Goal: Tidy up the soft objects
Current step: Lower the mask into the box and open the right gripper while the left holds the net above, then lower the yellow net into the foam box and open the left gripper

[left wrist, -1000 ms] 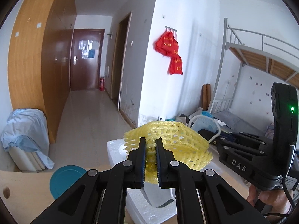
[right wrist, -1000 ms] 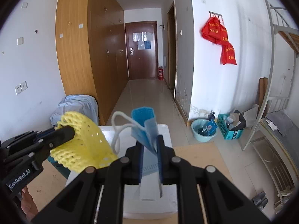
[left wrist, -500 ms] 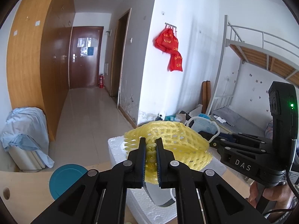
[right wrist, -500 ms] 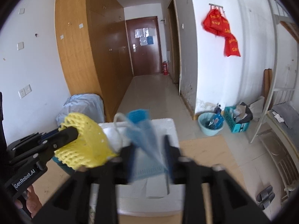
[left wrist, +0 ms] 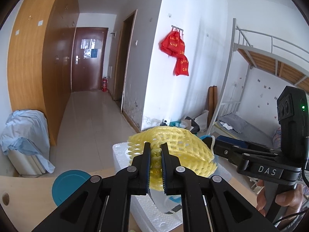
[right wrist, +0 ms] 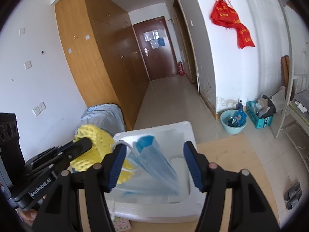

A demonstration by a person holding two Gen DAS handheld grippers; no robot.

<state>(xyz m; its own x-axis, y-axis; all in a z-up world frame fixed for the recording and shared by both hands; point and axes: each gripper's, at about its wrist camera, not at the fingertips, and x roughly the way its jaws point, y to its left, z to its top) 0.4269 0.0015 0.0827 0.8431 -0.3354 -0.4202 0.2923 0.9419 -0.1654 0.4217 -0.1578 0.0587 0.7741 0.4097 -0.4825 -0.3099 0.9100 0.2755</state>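
Your left tool (left wrist: 156, 149) sits at the lower centre of its own view, its jaws pressed together on the yellow foam net (left wrist: 173, 148). The net bulges up and to the right past the fingertips, over the white foam box (left wrist: 120, 154). In the right wrist view the same tool (right wrist: 85, 145) comes in from the lower left with the net (right wrist: 96, 145) bunched at its tip, beside the box's left rim.

Your right tool (right wrist: 154, 154) is spreading, its blue pads well apart. The blue mask (right wrist: 152, 160) is between them, blurred, touching neither pad, over the open box (right wrist: 189, 133). Its white ear loop (right wrist: 123, 142) curls near the left pad. From the left wrist view your right tool (left wrist: 208, 142) reaches in from the right edge, its tip hidden behind the net, and your hand (left wrist: 280, 199) grips its handle at the lower right.

The box stands on the wooden counter (right wrist: 222, 152). A teal lid (left wrist: 67, 183) shows at the lower left of the left wrist view.
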